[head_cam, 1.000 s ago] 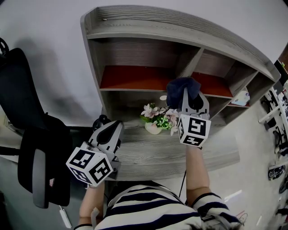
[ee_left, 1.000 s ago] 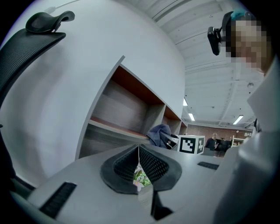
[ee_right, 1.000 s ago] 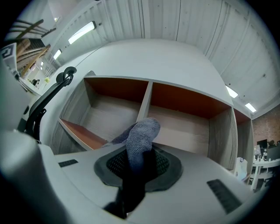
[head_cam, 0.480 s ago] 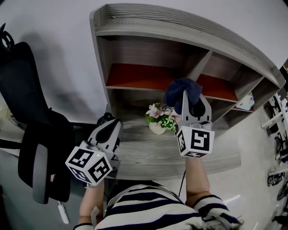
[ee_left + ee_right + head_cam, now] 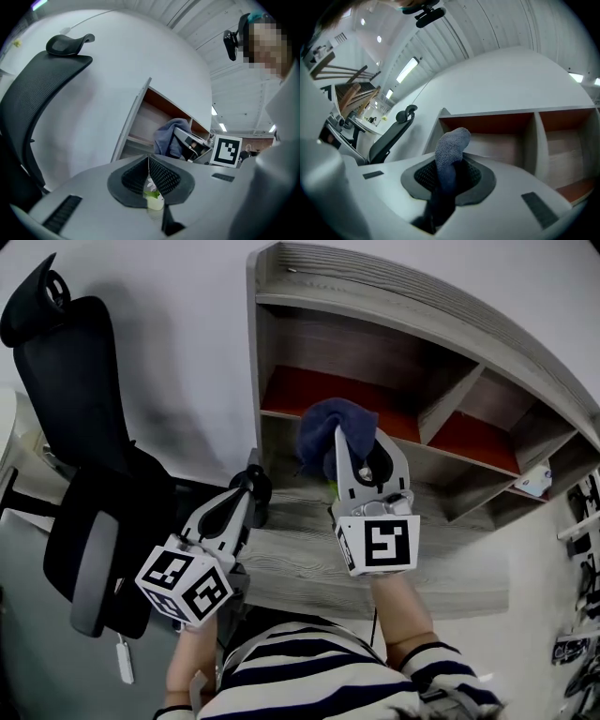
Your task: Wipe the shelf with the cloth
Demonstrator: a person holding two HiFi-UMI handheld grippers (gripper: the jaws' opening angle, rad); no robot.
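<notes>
The grey wooden shelf [image 5: 424,313] has red-floored compartments [image 5: 298,390]. My right gripper [image 5: 366,442] is shut on a dark blue cloth [image 5: 330,426] and holds it in front of the left compartment, close to its front edge. In the right gripper view the cloth [image 5: 450,150] sticks up from between the jaws, with the shelf [image 5: 487,127] straight ahead. Lower left, over the desk's corner, my left gripper [image 5: 249,489] is shut and holds nothing. The left gripper view has the left gripper [image 5: 149,160] in front, and the cloth [image 5: 168,137] beyond it.
A black office chair [image 5: 82,427] stands left of the shelf. The grey desk top [image 5: 300,563] lies below the shelf. A small flower pot [image 5: 153,200] shows past the left jaws. A white object [image 5: 532,482] sits in a lower right compartment.
My right gripper has carried the cloth leftward, from the divider between the red compartments to the left compartment. The left gripper has stayed in place, shut.
</notes>
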